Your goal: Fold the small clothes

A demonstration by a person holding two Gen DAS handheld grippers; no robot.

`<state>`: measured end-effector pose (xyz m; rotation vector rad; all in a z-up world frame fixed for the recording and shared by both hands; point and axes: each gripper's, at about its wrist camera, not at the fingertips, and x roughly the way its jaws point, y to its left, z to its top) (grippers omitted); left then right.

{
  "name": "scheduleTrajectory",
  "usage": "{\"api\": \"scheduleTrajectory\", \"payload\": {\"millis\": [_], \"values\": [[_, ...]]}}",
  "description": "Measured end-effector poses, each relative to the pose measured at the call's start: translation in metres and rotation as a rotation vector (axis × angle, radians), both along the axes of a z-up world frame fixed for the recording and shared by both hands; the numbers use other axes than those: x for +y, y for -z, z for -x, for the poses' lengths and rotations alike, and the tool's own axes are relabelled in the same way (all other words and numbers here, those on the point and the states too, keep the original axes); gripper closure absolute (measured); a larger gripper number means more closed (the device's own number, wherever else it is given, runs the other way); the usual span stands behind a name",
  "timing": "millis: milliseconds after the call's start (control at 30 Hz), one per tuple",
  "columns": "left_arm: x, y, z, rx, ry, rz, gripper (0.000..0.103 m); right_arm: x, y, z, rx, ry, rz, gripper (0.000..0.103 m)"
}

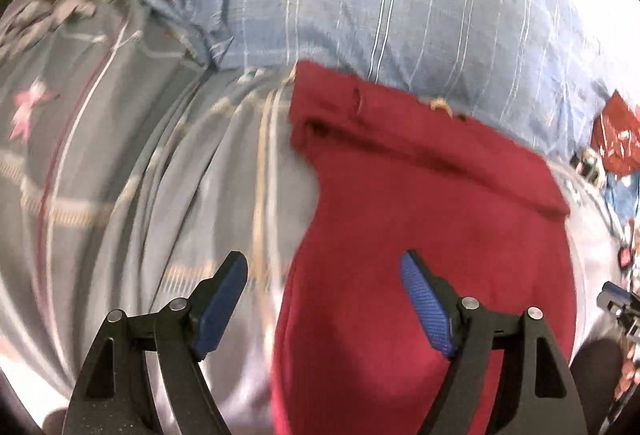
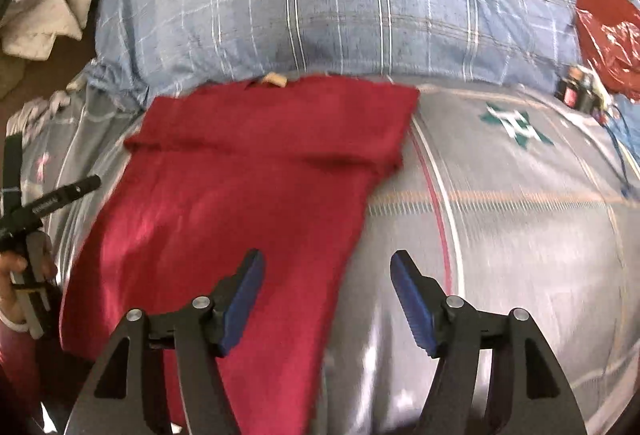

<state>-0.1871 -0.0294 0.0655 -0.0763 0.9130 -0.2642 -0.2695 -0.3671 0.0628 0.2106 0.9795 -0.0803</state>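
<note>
A red garment (image 1: 420, 219) lies flat on a grey patterned bedsheet (image 1: 140, 195), its far end folded over into a band near the blue pillow. In the right wrist view the same red garment (image 2: 240, 203) spreads left of centre on the bedsheet (image 2: 520, 235). My left gripper (image 1: 324, 299) hovers open over the garment's left edge, nothing between its blue pads. Above the garment's right edge, my right gripper (image 2: 326, 299) is open and holds nothing. The left gripper's body (image 2: 36, 227), held by a hand, shows at the left edge of the right wrist view.
A blue checked pillow (image 1: 360, 7) with a round emblem lies along the far side, also the pillow (image 2: 340, 3) in the right view. A red plastic bag (image 2: 608, 31) and small gadgets with a cable (image 2: 580, 91) sit at the right. White cloth (image 2: 44, 23) is piled far left.
</note>
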Motion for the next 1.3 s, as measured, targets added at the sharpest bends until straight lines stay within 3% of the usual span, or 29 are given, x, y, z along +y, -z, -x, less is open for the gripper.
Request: {"api": "scheduleTrajectory", "payload": {"millis": [200,300,333,467,667,767,967,1000,1033,1100,1133,1167,1233,1300], "values": [[0.018,0.004,0.056,0.046,0.039,-0.014,0.024,0.001,0.029,0.044,0.084,-0.018,-0.161,0.031],[0.027,0.008,0.076,0.066,0.046,-0.031,0.024,0.020,0.030,0.056,0.088,-0.083,-0.056,0.030],[0.031,0.010,0.081,0.081,0.044,-0.026,0.024,0.024,0.031,0.057,0.108,-0.102,-0.063,0.030],[0.043,0.012,0.091,0.110,0.026,0.000,0.024,0.031,0.037,0.061,0.134,-0.131,-0.196,0.031],[0.050,0.019,0.104,0.141,0.059,0.025,0.024,0.046,0.060,0.073,0.223,-0.174,-0.231,0.031],[0.042,0.020,0.108,0.134,0.082,-0.007,0.024,0.048,0.074,0.076,0.254,-0.168,-0.276,0.032],[0.037,0.021,0.108,0.145,0.106,-0.003,0.027,0.051,0.095,0.074,0.274,-0.149,-0.342,0.036],[0.037,0.022,0.107,0.142,0.106,-0.004,0.033,0.053,0.096,0.073,0.276,-0.156,-0.348,0.037],[0.037,0.023,0.104,0.142,0.106,-0.004,0.047,0.055,0.098,0.072,0.278,-0.166,-0.356,0.040],[0.040,0.024,0.101,0.143,0.100,0.005,0.064,0.058,0.099,0.073,0.278,-0.188,-0.351,0.062],[0.042,0.024,0.100,0.153,0.098,0.027,0.078,0.059,0.099,0.072,0.274,-0.190,-0.353,0.067],[0.044,0.026,0.099,0.168,0.098,0.039,0.086,0.058,0.099,0.073,0.263,-0.188,-0.361,0.077],[0.047,0.026,0.097,0.179,0.093,0.043,0.096,0.057,0.095,0.075,0.247,-0.196,-0.363,0.087],[0.050,0.020,0.098,0.184,0.098,0.068,0.096,0.056,0.084,0.080,0.222,-0.210,-0.369,0.091]]}}
